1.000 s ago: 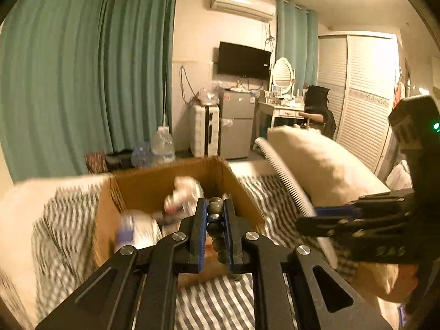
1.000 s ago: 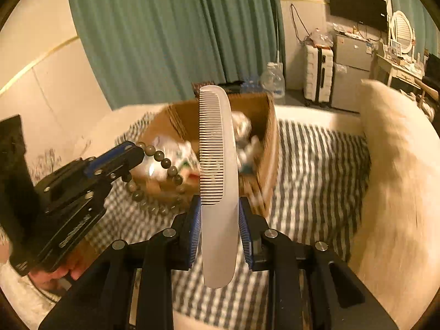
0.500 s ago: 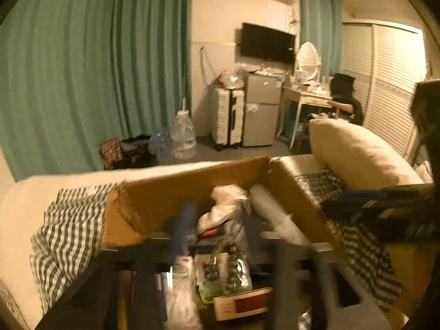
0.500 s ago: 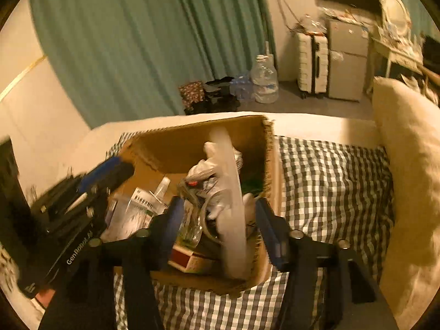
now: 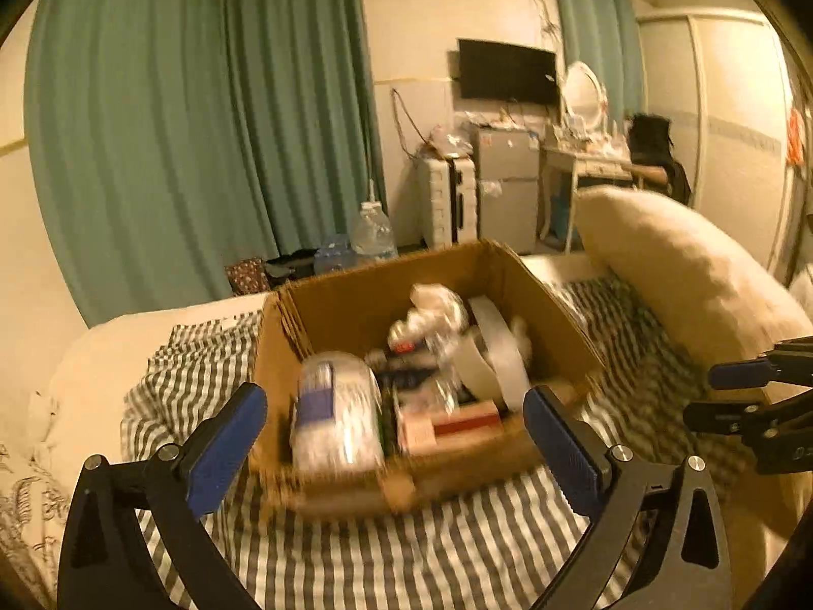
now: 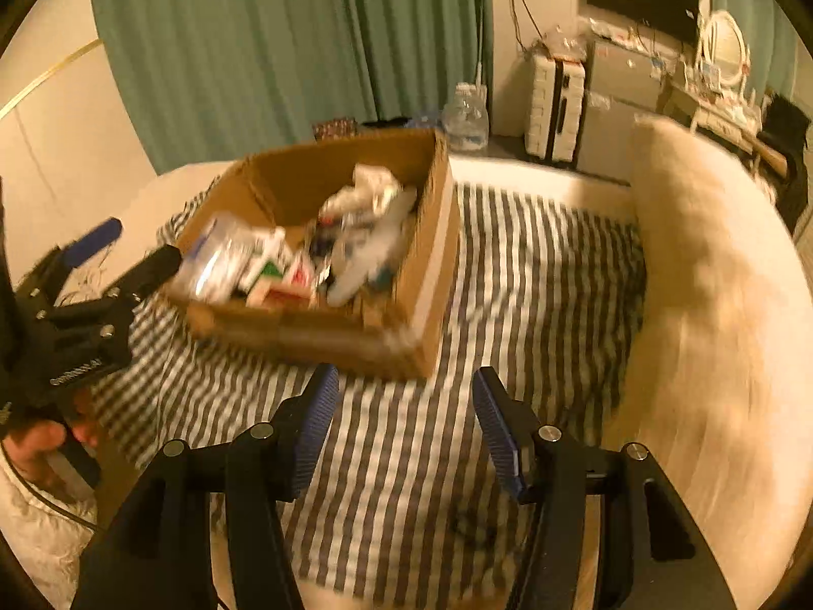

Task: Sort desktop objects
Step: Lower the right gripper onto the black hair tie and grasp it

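A: From the left wrist, what does the left gripper point(image 5: 394, 419) show?
B: Its blue-padded fingers point(image 5: 226, 450) are spread wide and have just been opening, with nothing pinched between them. Beyond them, the cardboard box point(image 5: 355, 305) sits on the checked bedspread point(image 5: 406, 549).

A: Any writing on what's in the box?
B: None that can be read. A clear packet with a blue band point(image 5: 335, 406) lies at the near left, a red and white carton point(image 5: 452, 427) at the near edge, and the white comb point(image 5: 495, 351) leans toward the right wall, all smeared by motion blur. The crumpled wrapper point(image 5: 432, 310) behind them has a red spot, too blurred to identify.

A: And the other tool?
B: The right gripper point(image 5: 742, 396) juts in from the right edge, cut off by the frame; a pale cushion point(image 5: 681, 274) rises behind it.

A: Now the right wrist view?
B: The right gripper point(image 6: 406, 422) holds its fingers point(image 6: 315, 422) apart over bare bedspread point(image 6: 508, 274), pinching nothing. The box point(image 6: 432, 254) lies ahead and left, and the white comb point(image 6: 376, 249) rests inside near its right wall among blurred packets.

A: Any lettering there?
B: The left gripper point(image 6: 122, 249) at the left edge carries pale lettering on its black body, too small to read. A hand point(image 6: 45, 442) grips it below, mostly cut off.
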